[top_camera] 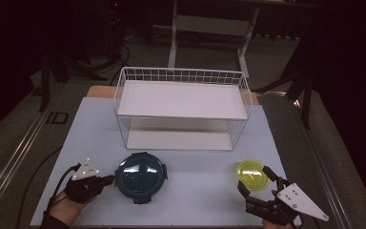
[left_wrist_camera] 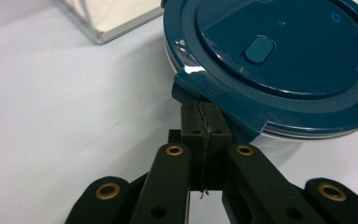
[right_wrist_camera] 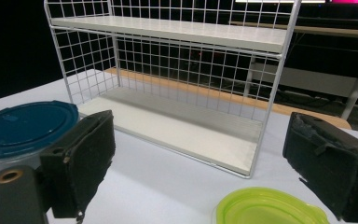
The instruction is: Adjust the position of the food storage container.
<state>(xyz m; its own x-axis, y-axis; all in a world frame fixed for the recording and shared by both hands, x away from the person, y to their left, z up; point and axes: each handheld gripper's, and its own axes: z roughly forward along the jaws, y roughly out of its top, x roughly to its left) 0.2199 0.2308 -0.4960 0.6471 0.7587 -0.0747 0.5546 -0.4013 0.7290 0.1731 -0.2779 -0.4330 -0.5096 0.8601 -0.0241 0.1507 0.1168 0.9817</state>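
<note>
1. Your left gripper (top_camera: 108,180), held low and level, has its jaws pressed together, tips touching the teal container's (top_camera: 139,175) rim tab.
2. Your right gripper (top_camera: 256,181) rests with jaws spread apart around the green lid (top_camera: 251,174), front right.

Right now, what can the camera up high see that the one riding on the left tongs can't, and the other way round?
The high view alone takes in the yellow-green container, the open right tongs around it, and the whole two-shelf wire rack on the white table. The left gripper view alone gives a close look at the left tongs, pressed shut against a side latch of the dark teal lidded container, and at the small oval button on its lid. Both show that container, the left tongs and the tabletop.
</note>
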